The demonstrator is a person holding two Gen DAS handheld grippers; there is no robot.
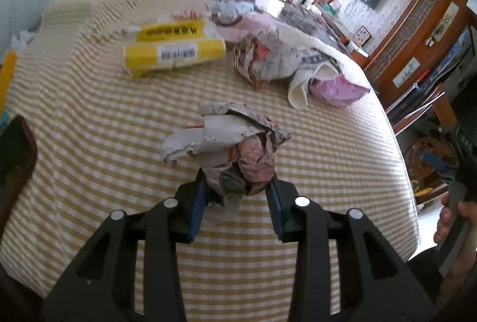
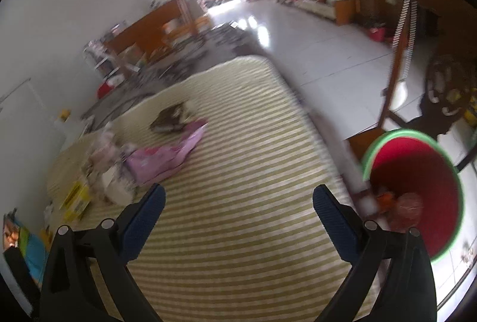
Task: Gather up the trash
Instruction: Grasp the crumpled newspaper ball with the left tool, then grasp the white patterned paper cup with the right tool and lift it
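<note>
The tablecloth (image 1: 104, 119) is checked in tan and white. A packet (image 1: 174, 52) on it is yellow and white with a black barcode. The crumpled paper ball (image 1: 229, 143) is grey-white with reddish patches. The bucket (image 2: 447, 202) is red inside with a green rim. A pink wrapper (image 2: 167, 156) lies there.

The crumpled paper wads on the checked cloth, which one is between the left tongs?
The nearer crumpled paper wad, clamped between the left tongs. The other wad lies farther back, untouched, beside the yellow package and the white cloth.
</note>
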